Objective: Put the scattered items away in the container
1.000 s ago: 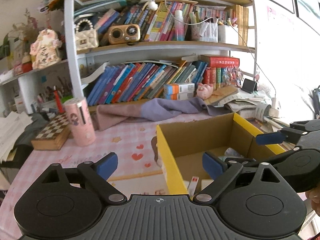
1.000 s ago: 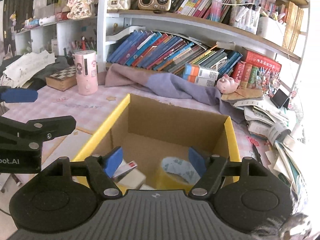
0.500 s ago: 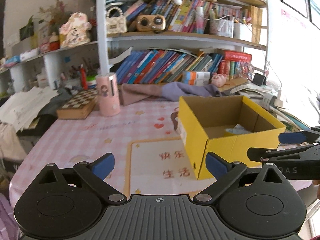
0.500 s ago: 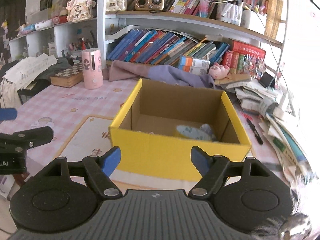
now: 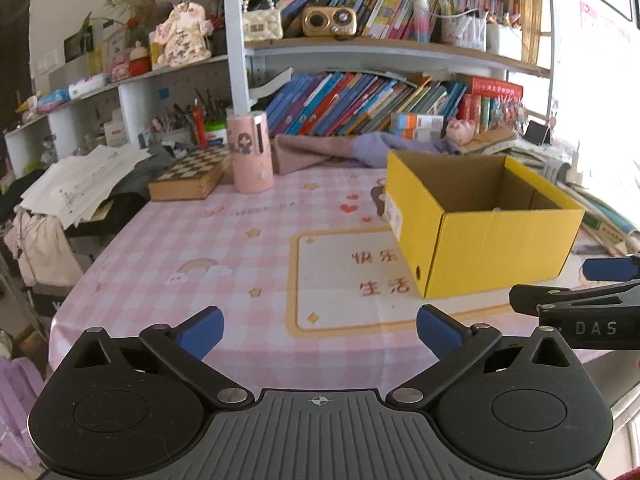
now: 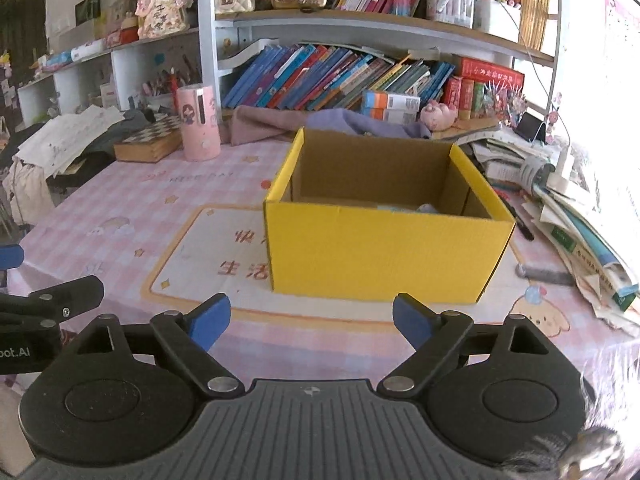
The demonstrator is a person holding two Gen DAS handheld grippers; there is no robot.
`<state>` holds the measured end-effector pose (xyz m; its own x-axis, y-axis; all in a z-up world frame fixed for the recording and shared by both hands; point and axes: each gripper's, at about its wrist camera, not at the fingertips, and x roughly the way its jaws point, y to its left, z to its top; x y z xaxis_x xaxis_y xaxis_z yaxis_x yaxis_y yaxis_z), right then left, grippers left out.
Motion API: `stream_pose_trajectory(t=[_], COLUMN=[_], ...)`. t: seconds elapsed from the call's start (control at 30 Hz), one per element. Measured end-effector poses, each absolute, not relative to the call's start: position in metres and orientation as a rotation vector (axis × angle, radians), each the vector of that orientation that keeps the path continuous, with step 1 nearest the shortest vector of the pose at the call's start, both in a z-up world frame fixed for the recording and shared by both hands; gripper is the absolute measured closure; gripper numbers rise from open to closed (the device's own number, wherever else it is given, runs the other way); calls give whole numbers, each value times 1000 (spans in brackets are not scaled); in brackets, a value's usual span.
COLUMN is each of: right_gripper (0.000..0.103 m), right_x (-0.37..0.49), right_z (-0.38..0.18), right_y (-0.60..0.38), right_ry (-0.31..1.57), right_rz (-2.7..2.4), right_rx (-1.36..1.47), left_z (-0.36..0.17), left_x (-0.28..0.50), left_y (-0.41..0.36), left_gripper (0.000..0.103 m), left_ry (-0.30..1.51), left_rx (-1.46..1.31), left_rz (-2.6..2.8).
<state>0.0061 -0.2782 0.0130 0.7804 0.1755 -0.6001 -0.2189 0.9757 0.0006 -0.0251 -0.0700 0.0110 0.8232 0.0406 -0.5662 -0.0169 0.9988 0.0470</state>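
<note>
A yellow cardboard box (image 5: 486, 244) stands open on the pink checked tablecloth; in the right wrist view (image 6: 380, 252) it is straight ahead. A pale item barely shows over its near wall (image 6: 424, 209); the rest of its contents are hidden. My left gripper (image 5: 319, 328) is open and empty, held back from the box near the table's front edge. My right gripper (image 6: 311, 318) is open and empty, in front of the box's near wall. The right gripper's fingers (image 5: 572, 300) show at the right of the left wrist view.
A pink cylindrical cup (image 5: 252, 152) and a chessboard box (image 5: 188, 178) stand at the back left. A purple cloth (image 6: 320, 124) lies behind the box under the bookshelves. Papers and books (image 6: 576, 220) pile up at the right, with a black pen (image 6: 520, 224) beside the box.
Both grippers have pulled back and away from the box, from over its opening to near the table's front edge. Both stay open and empty.
</note>
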Motion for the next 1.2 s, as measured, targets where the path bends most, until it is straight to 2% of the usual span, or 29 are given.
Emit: stream_pose_trajectory(t=[1.2], right_gripper=[10], right_x=[-12], right_z=[9], right_y=[-266], right_ry=[669], right_rz=[247], right_rx=[-89], left_z=[7], left_x=[-38], left_y=[-65], left_gripper=[0], left_ry=[650], left_rx=[13], left_rz=[30])
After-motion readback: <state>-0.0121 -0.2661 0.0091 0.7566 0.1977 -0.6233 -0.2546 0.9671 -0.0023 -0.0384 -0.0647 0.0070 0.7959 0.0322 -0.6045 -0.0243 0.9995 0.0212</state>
